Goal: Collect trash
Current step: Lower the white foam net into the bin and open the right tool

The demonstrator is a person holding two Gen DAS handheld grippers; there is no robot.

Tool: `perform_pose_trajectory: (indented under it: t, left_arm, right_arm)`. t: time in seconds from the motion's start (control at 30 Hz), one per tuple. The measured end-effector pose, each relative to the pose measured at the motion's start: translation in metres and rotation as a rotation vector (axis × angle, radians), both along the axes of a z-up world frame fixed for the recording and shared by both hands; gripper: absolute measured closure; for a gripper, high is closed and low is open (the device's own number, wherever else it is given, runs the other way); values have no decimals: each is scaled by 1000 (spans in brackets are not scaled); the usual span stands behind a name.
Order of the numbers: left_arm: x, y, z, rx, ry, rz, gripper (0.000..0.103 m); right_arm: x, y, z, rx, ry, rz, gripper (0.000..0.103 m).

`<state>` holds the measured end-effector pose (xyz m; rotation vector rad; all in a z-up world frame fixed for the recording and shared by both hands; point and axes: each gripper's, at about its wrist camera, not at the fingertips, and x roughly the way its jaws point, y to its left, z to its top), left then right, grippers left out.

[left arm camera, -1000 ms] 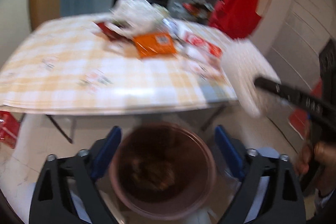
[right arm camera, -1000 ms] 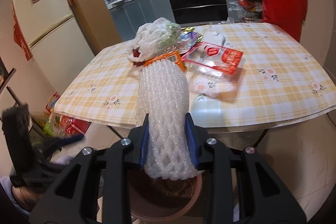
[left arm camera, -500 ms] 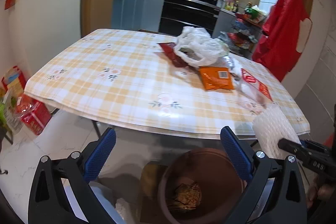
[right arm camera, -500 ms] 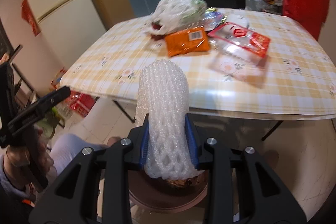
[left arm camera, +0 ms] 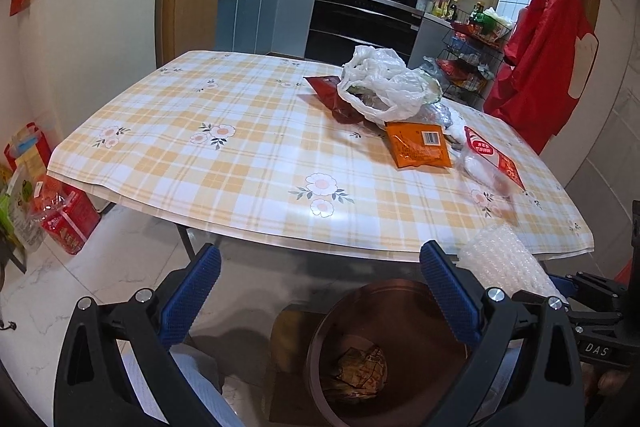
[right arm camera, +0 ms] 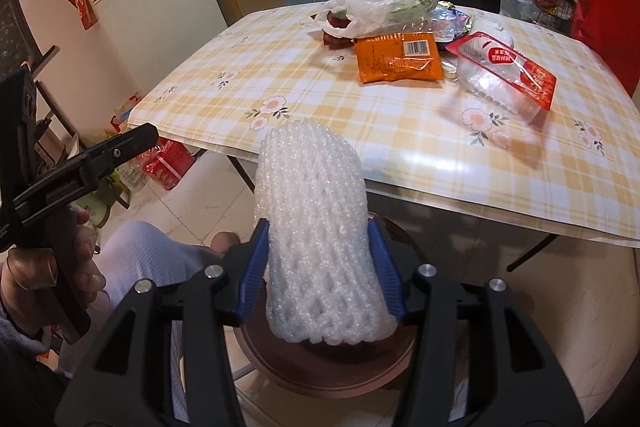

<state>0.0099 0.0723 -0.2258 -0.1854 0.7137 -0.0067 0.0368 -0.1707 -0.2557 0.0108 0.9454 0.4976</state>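
A white foam fruit net (right arm camera: 316, 207) stands upright between the blue pads of my right gripper (right arm camera: 318, 227), right over the brown trash bin (right arm camera: 320, 371). The jaws are opening, but the pads still touch the net's sides. In the left wrist view the same foam net (left arm camera: 500, 259) shows above the bin's rim (left arm camera: 400, 285), and crumpled wrappers lie at the bin's bottom. My left gripper (left arm camera: 320, 255) hangs open and empty above the floor and the bin. More trash lies on the table: a white plastic bag (left arm camera: 384, 87), an orange packet (left arm camera: 418, 145) and a clear tray with a red label (left arm camera: 488, 163).
The checked table (left arm camera: 240, 163) juts over the bin's far side. A fridge (left arm camera: 100, 7) stands at the left, with red packages (left arm camera: 68, 219) on the floor below it. A person's knee (right arm camera: 140, 259) is next to the bin. A red garment (left arm camera: 548, 59) hangs at the right.
The right gripper has sunk toward the bin with the foam net, and its jaws now stand wider. The left view swung left, so the bin sits lower right in it.
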Motion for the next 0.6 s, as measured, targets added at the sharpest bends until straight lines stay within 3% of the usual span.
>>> perform_pose_trajectory:
  t: [0.07,0.23,0.6]
  left_arm:
    - [0,0,0,1,0,1,6]
    - [0,1,0,1,1,0,6]
    - [-1,-5,1,0,-1,-18,6]
  right_arm:
    - [1,-1,0,7,4,-5,34]
    - [0,-2,3,20,-15,-8,10]
    - [9,-25,3,14,-7,-141,6]
